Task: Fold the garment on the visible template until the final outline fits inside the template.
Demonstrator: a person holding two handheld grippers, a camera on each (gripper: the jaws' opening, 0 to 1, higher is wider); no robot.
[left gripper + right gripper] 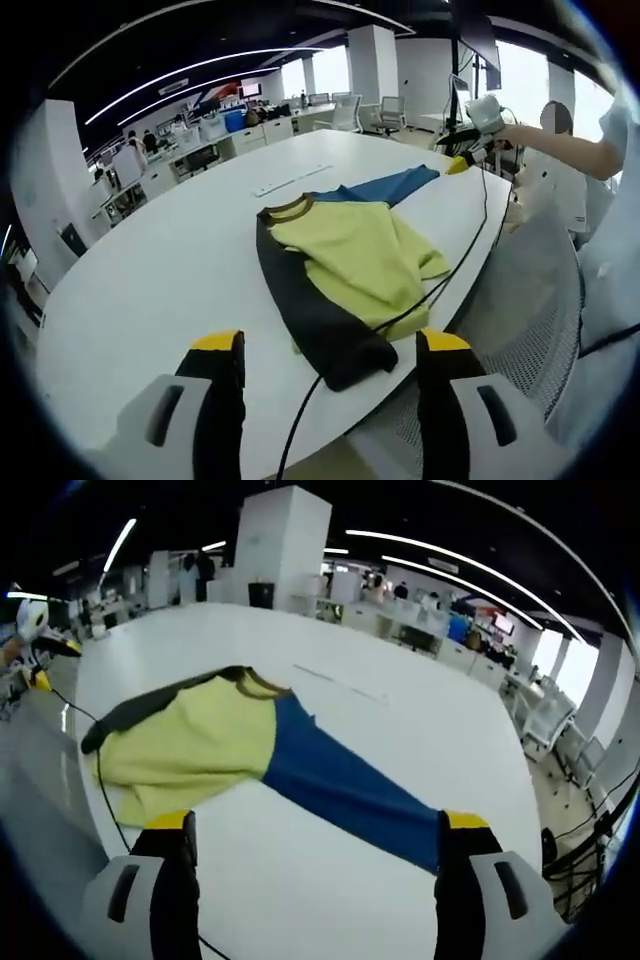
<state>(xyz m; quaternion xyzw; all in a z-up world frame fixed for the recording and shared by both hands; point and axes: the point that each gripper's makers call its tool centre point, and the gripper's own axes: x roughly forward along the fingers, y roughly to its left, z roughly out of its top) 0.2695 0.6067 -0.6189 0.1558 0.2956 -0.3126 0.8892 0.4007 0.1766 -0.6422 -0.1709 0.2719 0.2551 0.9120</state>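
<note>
A garment point(345, 255) lies partly folded on the white table point(170, 270). Its body is yellow, with a black sleeve point(310, 320) hanging toward the near edge and a blue sleeve point(390, 186) stretched away. My left gripper point(330, 345) is open, back from the table's edge, with nothing between its jaws. In the right gripper view the garment point(190, 740) sends its blue sleeve point(340, 785) toward my right gripper point(318, 825), which is open above the table point(440, 720). The sleeve's end lies by the right-hand jaw, not gripped. The right gripper point(462, 160) hovers past the blue sleeve's tip.
A black cable point(440, 280) trails over the garment and off the near edge. A thin pale strip point(290, 180) lies on the table beyond the garment. A mesh chair point(530, 290) stands close on the right. Desks and office chairs point(550, 715) fill the room behind.
</note>
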